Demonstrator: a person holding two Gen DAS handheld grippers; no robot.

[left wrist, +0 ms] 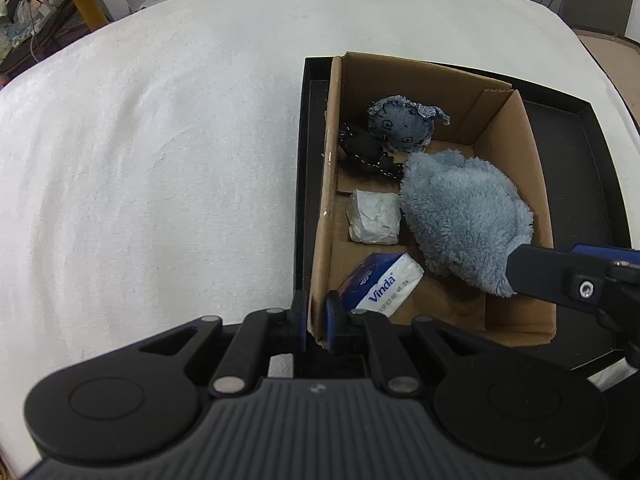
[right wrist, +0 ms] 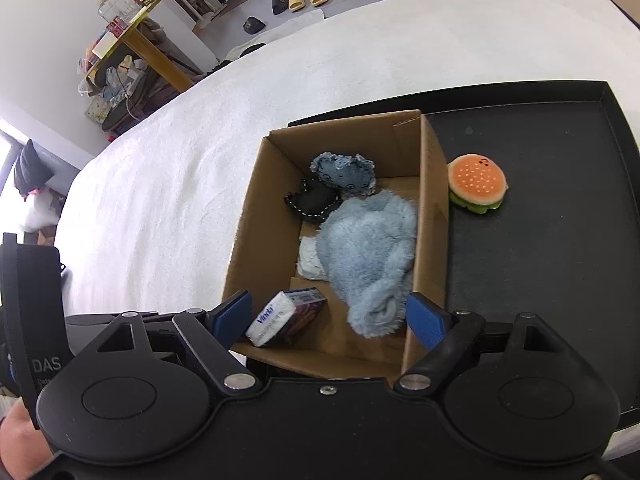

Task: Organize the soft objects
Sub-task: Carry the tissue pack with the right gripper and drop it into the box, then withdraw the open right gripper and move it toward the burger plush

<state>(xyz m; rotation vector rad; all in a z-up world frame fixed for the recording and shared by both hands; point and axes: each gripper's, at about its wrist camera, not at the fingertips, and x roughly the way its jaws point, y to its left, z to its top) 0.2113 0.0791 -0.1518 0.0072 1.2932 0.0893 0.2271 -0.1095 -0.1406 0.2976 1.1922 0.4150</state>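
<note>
Cardboard box [left wrist: 508, 128] sits in the left end of a black tray [right wrist: 560, 240], tray on a white bed [left wrist: 160, 160]. Left gripper [left wrist: 316, 320] clamped on the box's left wall at its near corner, one finger outside, one inside, jaws closed tight on the cardboard. Right gripper [right wrist: 328, 320] wide open over the near end of the box, nothing pressed between its pads; its right pad sits just beside the tail end of the fluffy blue plush [right wrist: 368, 256], contact not clear.

Inside the box:
- fluffy blue plush [left wrist: 464, 220] lies along the right wall, middle to near end, partly over the white packet.
- denim plush [left wrist: 400, 124] at the far end, near the far wall.
- black stitched plush [left wrist: 364, 156] just beside the denim one, against the left wall.
- crumpled white packet [left wrist: 374, 218] mid-box, left side, touching the blue plush.
- Vinda tissue pack [left wrist: 380, 284] near-left corner, tilted, close to the left gripper's inner finger.

Outside the box: burger plush [right wrist: 476, 188] on the tray floor, just beside the box's right wall, toward the far end.

Part of a hand [right wrist: 18, 444] shows at the bottom left of the right wrist view.
</note>
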